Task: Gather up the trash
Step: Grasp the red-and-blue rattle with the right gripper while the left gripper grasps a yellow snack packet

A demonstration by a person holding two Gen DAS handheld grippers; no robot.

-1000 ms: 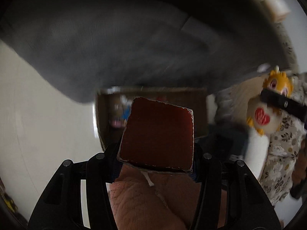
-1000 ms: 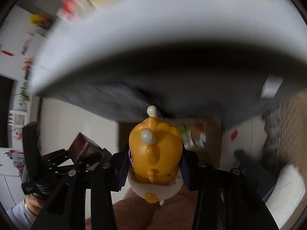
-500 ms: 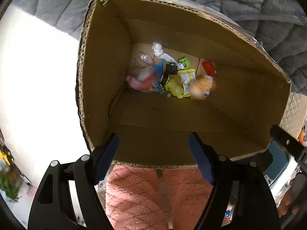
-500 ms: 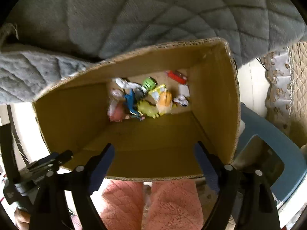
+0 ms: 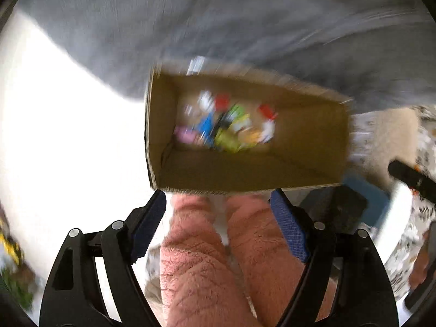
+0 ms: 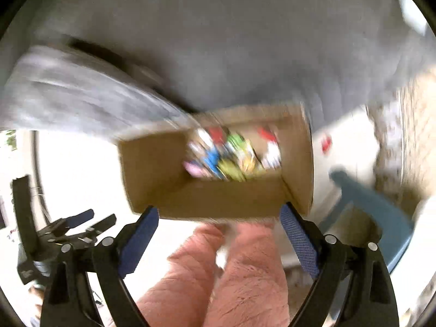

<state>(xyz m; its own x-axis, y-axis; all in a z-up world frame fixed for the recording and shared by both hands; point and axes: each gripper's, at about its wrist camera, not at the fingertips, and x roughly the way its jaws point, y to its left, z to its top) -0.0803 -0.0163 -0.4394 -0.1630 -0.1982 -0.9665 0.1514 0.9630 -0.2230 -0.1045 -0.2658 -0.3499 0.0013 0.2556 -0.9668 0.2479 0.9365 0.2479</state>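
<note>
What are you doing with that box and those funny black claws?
A person is picking up trash with a gripper in each hand. Right now the left gripper and the right gripper are both open and hold nothing, just above the near edge of a cardboard box. A heap of colourful bits lies at the bottom of the box. The pictures are blurry, so the pieces are hard to tell apart. The person's pink fuzzy legs are below.
</note>
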